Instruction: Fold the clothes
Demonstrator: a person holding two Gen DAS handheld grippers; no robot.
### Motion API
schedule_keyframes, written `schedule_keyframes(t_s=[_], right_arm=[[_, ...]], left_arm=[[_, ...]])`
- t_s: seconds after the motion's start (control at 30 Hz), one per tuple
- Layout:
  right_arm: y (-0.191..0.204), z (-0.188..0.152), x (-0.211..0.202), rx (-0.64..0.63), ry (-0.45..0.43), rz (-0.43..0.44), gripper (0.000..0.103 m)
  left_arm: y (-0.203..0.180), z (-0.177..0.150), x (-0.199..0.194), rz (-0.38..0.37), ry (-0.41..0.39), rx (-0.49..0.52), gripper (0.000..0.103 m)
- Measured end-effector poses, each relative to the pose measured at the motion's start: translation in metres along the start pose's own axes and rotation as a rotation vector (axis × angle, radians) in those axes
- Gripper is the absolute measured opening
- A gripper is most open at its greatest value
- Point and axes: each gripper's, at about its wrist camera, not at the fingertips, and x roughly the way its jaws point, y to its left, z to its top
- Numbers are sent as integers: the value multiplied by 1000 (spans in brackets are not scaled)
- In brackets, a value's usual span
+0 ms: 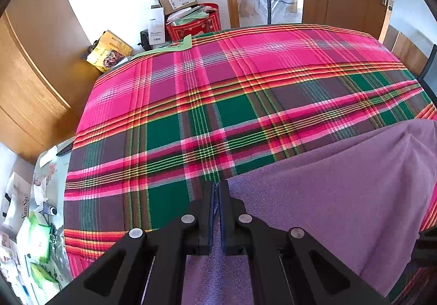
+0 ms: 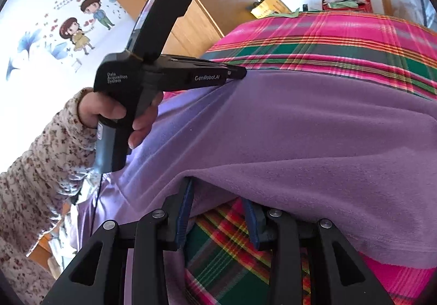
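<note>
Purple garment [image 2: 300, 119]: spread on plaid bedcover [image 1: 218, 86] | left gripper [image 1: 218, 190]: clamped on garment's far-left corner | right gripper [image 2: 218, 209]: jaws apart, straddling near hem, nothing pinched; hem runs crosswise, directly ahead, nearer right hand.

The right gripper [image 2: 218, 212] has its jaws apart, its blue pads [image 2: 182, 219] bare, and the folded edge of a purple fleece garment [image 2: 314, 127] draped across their tips. The garment lies on a pink, green and red plaid bedspread [image 2: 341, 40], which shows again between the jaws. At left, a hand [image 2: 120, 113] in a floral sleeve [image 2: 41, 168] holds the left gripper [image 2: 240, 73] (labelled GenRobot.AI), its tip closed on the garment's far edge.
</note>
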Motion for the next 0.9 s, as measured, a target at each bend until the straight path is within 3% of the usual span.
schedule_keyframes(t_s=[0.07, 0.23, 0.43, 0.63, 0.9], right_arm=[[10, 0, 1, -40, 9, -46, 36], [31, -7, 15, -126, 36, -120, 9], [32, -13, 3, -81, 10, -109, 6], [35, -35, -24, 29, -18, -26, 6], [27, -53, -8, 158, 30, 3, 6]], left_arm=[[0, -1, -1, 1, -1, -2, 3], [0, 0, 0, 3, 5, -10, 3], [3, 2, 0, -14, 18, -37, 3], [5, 2, 1, -16, 24, -52, 4], [1, 2, 0, 4, 29, -56, 4]])
